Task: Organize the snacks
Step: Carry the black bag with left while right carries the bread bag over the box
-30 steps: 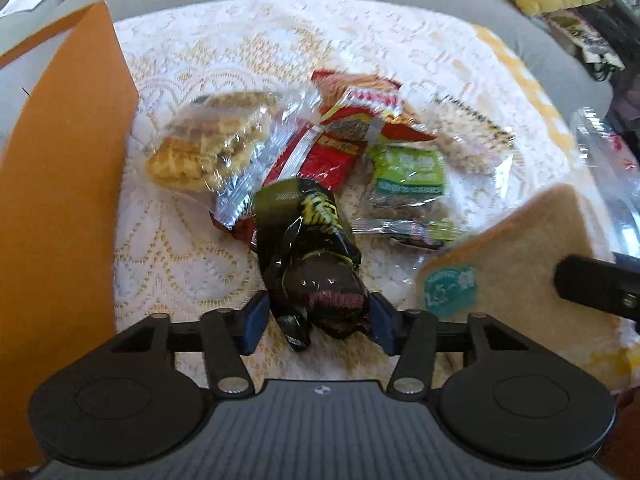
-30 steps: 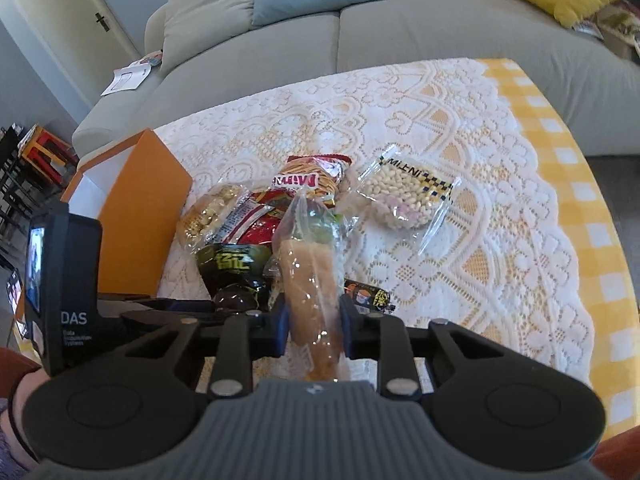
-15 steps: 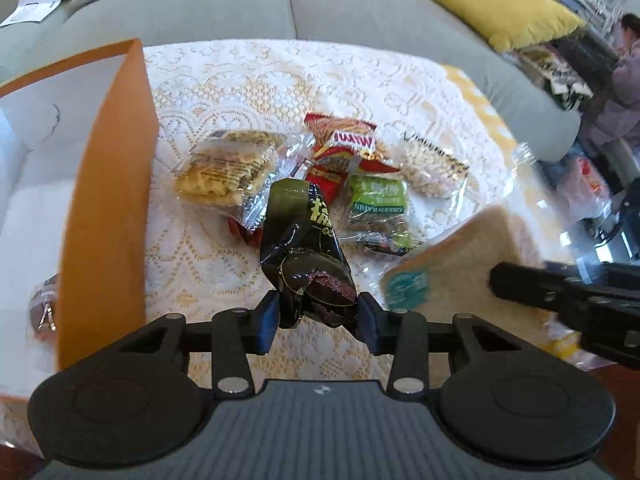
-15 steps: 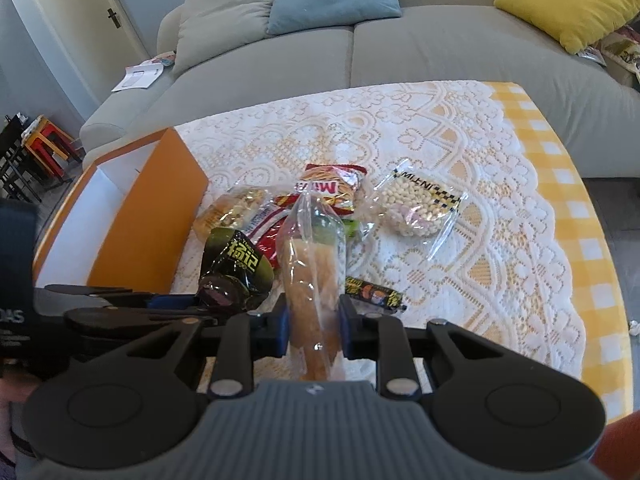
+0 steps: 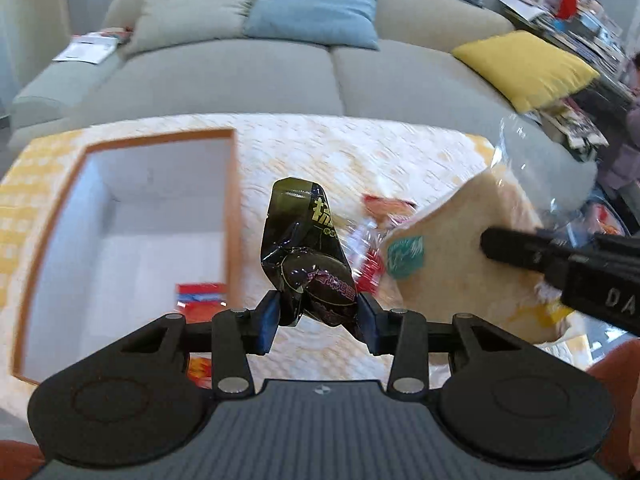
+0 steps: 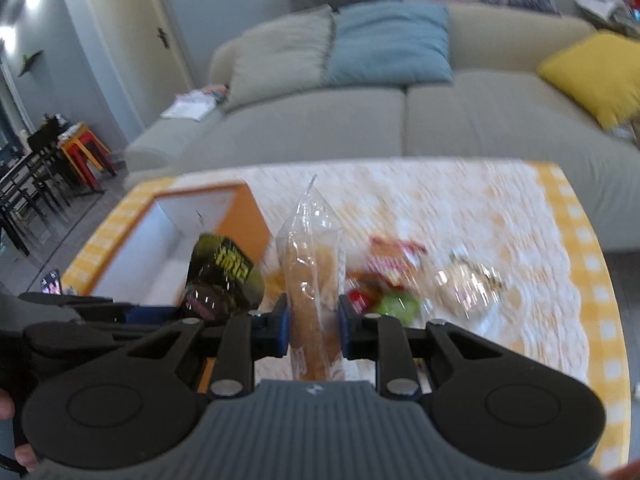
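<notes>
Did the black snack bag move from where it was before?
Yes. The black bag, clamped in the left gripper, has risen off the snack pile and swung left toward the orange box, judged against the tablecloth.

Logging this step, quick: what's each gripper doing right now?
Left gripper: closed on the black snack packet.
Right gripper: closed on the bagged bread slice.

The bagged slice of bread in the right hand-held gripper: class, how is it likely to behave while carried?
The bread slice probably squashes easily, since the right hand-held gripper clamps it edge-on. Its clear wrapper stands loose above, so it may crinkle and slip. It looks light for its size.
</notes>
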`<state>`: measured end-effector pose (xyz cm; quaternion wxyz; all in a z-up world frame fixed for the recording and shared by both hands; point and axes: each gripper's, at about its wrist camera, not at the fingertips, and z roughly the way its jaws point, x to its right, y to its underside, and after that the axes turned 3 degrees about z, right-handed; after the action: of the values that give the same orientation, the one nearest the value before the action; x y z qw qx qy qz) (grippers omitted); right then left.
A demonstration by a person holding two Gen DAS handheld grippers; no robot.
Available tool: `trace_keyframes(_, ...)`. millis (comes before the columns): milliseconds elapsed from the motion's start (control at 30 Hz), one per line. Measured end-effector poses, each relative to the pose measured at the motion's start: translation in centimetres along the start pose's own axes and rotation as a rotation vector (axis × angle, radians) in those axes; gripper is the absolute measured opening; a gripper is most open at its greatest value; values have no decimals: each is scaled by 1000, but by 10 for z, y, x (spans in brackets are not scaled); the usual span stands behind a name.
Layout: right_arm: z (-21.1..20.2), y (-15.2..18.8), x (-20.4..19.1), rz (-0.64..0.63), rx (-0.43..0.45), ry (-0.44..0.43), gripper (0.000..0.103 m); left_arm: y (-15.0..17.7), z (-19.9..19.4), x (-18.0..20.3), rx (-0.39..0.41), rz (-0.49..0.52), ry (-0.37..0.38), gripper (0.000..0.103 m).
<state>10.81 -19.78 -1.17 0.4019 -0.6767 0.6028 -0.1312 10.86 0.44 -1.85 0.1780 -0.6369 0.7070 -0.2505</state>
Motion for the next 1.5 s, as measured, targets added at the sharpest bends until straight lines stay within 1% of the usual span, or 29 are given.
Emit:
trace_keyframes(100, 2, -16, -18, -14, 40, -36, 21, -10, -9, -19, 32, -16, -51, 47)
trace_keyframes(267, 15, -39, -50, -27, 81, -89, 21, -26, -16, -52, 68, -35, -128, 47)
trace_keyframes(367, 29, -51, -70, -34, 103, -129, 21, -33, -11, -71, 66, -46, -169, 47)
trace_keyframes(467, 46, -57, -88, -33, 105, -163, 21, -35, -5, -88, 61, -57, -195, 47)
trace_keyframes(633, 85, -60, -111, -31, 66, -171, 21, -33, 20, -118, 4, -82, -244, 47)
trace_keyframes(800, 133, -55, -121, 24, -30, -172, 21, -29, 45, -139, -69, -84, -285, 47)
trace_keyframes(967, 170, -47, -130, 62, -102, -159, 21, -24, 67, -151, -144, -107, -308, 47)
trace_keyframes(1133, 196, -38, -129, 116, -163, -158, 21, -19, 83, -155, -161, -115, -330, 47)
trace_keyframes(1333, 216, -31, -130, 147, -210, -185, 21, -15, 99, -159, -181, -109, -353, 48)
trace_keyframes(1433, 226, -27, -135, 132, -237, -180, 21, -14, 105, -161, -194, -110, -359, 48)
trace_keyframes(1500, 225, -26, -141, 71, -229, -167, 21, -12, 108, -162, -201, -108, -361, 48)
